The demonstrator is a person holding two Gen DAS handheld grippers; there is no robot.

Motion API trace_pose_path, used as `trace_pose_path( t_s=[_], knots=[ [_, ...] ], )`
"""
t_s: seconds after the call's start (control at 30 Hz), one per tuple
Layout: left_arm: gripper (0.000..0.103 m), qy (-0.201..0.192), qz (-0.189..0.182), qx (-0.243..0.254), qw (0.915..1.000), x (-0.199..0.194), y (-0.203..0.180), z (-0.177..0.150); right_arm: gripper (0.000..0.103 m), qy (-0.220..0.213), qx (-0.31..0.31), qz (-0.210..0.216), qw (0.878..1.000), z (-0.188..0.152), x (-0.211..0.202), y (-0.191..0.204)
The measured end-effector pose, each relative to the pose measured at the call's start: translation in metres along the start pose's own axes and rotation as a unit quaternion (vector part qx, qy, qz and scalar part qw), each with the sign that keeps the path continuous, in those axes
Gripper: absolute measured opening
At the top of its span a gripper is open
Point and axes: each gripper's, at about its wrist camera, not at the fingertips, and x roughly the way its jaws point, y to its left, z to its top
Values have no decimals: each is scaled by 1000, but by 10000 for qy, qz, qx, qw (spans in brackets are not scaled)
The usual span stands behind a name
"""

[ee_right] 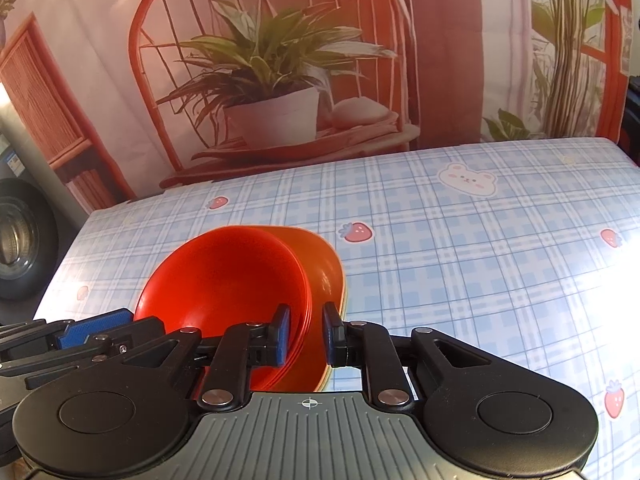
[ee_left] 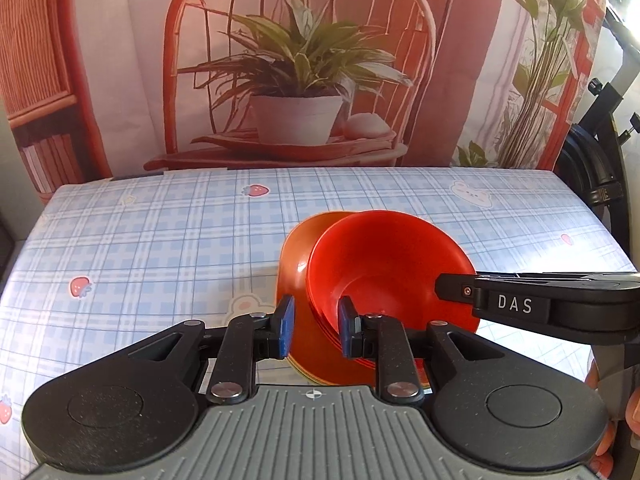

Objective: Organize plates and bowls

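Right under both cameras sits a nested stack of red bowls (ee_left: 384,276) on an orange plate (ee_left: 296,256). My left gripper (ee_left: 316,328) straddles the near rim, fingers spread; my right gripper (ee_right: 306,332) likewise, not clamped. Stacking looks nearly finished. Around it, the checked surface (ee_right: 460,248) meets a printed plant backdrop (ee_right: 260,80).

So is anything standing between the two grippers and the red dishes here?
Nothing visible: the left gripper and right gripper each already straddle the rim of the red bowl nested in the orange plate.
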Motion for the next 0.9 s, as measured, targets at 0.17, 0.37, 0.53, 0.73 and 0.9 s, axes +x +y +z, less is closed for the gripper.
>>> trace_pose_path(
  t_s=[0.17,0.37,0.53,0.73,0.9],
  knots=[
    [35,-170,126,-25,9998,-13,3,3,24,-171,-106,-34,9998,3,-16,1],
    [38,-307,282,42,9991,-30,-2,2,27,-312,-215,-98,9992,3,-37,2],
    [47,-471,378,70,9981,-51,-5,1,34,-436,-347,-79,9984,2,-59,6],
    [69,-820,479,-27,9955,-89,-4,2,62,-724,-550,-55,9958,3,-98,14],
    [74,-1167,691,-15,9908,-134,-8,5,87,-971,-742,28,9925,6,-141,22]
  ],
)
